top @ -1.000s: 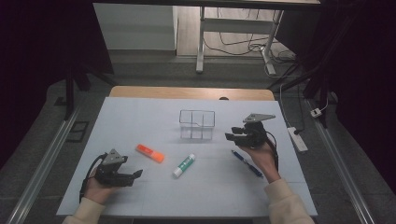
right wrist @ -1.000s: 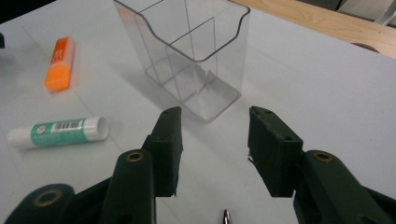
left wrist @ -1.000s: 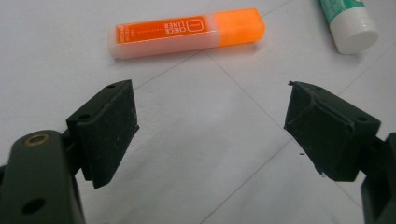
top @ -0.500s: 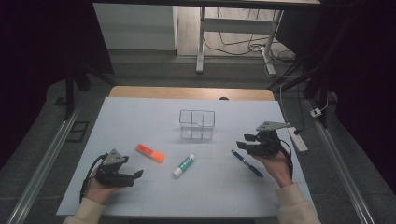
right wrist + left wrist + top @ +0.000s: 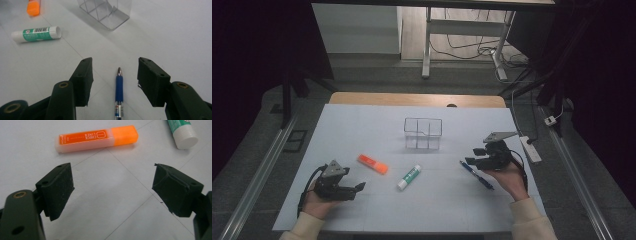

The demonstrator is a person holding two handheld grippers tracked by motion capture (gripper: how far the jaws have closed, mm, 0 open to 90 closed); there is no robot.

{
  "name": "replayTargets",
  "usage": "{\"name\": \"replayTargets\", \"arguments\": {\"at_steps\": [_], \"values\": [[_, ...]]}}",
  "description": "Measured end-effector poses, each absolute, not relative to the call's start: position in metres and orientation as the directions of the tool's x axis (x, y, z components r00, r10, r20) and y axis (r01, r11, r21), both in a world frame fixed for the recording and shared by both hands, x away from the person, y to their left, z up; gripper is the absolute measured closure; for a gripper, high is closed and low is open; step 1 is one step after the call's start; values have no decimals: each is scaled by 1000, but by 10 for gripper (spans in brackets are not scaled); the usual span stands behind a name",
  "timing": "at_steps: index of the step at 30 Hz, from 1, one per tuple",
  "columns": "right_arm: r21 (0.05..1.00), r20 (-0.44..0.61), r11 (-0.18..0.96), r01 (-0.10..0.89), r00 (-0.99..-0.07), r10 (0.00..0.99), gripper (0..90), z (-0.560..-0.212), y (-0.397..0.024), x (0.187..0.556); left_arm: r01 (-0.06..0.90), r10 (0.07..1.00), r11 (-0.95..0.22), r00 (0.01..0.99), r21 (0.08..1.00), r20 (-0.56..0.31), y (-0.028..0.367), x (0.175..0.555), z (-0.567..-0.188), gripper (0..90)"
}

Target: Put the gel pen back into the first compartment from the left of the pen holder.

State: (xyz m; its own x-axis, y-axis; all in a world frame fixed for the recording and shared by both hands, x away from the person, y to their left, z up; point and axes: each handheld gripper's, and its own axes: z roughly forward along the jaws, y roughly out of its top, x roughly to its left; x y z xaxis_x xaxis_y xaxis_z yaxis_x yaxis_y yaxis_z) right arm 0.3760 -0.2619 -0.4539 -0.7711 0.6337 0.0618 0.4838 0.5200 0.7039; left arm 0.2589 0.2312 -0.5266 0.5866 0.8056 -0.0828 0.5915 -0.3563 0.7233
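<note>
White table (image 5: 362, 125) bears orange highlighter (image 5: 96, 138) printed "CHECK LINER", barcoded glue stick (image 5: 36, 34)

On the surface (image 5: 362, 125) a divided box (image 5: 423, 133) is placed toward the far side, near the middle. Nearer the person, a marker (image 5: 372, 164), a glue stick (image 5: 409, 177) and a pen (image 5: 476, 174) are laid in a row from left to right, well apart. The pen is found between the jaws of the right gripper (image 5: 115, 75), untouched; the left gripper (image 5: 112, 187) is held just before the marker.
</note>
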Motion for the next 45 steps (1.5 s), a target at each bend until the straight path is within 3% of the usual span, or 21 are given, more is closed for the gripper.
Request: {"name": "replayTargets", "arguments": {"at_steps": [20,35,45], "values": [[621,50,602,502,-792,609,430,-458,-250,385,591,804,-354,588,725,-88,231,259,-527,169],[488,15,691,533,-797,604,399,-484,-234,398,590,804,-354,588,725,-86,231,261,-527,169],[443,-10,709,550,-787,617,485,-497,-230,404,591,802,-361,592,722,-83,230,263,-528,170]]}}
